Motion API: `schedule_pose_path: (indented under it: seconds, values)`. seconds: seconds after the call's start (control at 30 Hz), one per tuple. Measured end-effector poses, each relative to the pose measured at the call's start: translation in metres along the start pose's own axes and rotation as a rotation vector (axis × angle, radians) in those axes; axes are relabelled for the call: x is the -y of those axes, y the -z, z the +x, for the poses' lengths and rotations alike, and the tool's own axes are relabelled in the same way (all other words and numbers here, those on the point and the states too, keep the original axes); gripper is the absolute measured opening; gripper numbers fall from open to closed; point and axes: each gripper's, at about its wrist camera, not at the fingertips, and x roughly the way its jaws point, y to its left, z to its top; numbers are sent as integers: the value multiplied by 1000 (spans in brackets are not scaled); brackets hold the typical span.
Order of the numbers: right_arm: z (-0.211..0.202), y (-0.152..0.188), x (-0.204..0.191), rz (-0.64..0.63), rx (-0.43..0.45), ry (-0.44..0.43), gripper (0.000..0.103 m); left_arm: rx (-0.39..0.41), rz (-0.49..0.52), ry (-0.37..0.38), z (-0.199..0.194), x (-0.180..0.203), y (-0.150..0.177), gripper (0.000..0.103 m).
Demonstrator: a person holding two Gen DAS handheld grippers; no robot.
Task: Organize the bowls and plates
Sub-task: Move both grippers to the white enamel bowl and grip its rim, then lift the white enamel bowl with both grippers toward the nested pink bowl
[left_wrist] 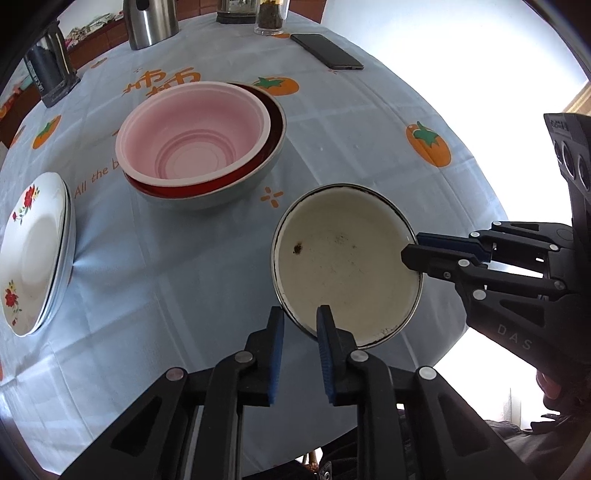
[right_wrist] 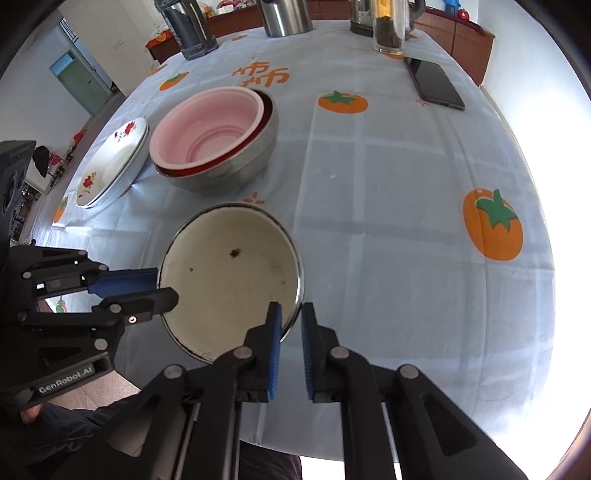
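Observation:
A cream enamel bowl (left_wrist: 343, 266) (right_wrist: 229, 280) with a dark rim and a few specks inside stands near the table's front edge. My left gripper (left_wrist: 301, 321) (right_wrist: 166, 286) straddles its near-left rim, one finger inside and one outside, shut on the wall. On the opposite side, my right gripper (right_wrist: 291, 317) (left_wrist: 410, 251) pinches the rim and is nearly shut. Farther back, a pink bowl (left_wrist: 195, 136) (right_wrist: 210, 129) is nested in a red-lined steel bowl (left_wrist: 258, 173) (right_wrist: 236, 173). To their left lies a stack of white floral plates (left_wrist: 33, 251) (right_wrist: 114, 162).
At the far side of the table stand a steel kettle (left_wrist: 149, 22) (right_wrist: 286, 16), a dark flask (left_wrist: 51, 74) (right_wrist: 188, 29) and a glass jar (left_wrist: 271, 16) (right_wrist: 389, 26). A black phone (left_wrist: 327, 51) (right_wrist: 436, 85) lies at the back right. The tablecloth's right edge (right_wrist: 546, 295) is close.

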Motion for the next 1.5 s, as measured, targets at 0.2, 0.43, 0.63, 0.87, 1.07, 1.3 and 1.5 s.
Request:
schedule_pose_path:
  seconds: [0.2,0.43,0.63,0.87,1.07,1.3,1.5]
  values:
    - [-3,1,1,31,0,19,8,-10,33,21,-4,2,0,17]
    - [-10,-2,-4,49,18,26,8,15,76,16,-14,2,2,17]
    - [-22,-11,-12,47,48,22,8,44,74,10,-25,-4,-2,17]
    - [-37,-24,-20,43,91,16,8,92,80,-7,-44,-11,-10,17]
    - [-43,-33,-25,39,113,13,8,110,80,-16,-54,-17,-17,17]
    - [-46,-44,-32,31,134,14,8,135,78,-36,-62,-24,-23,17]
    - [-48,-54,-35,29,151,10,8,149,74,-42,-67,-31,-29,17]
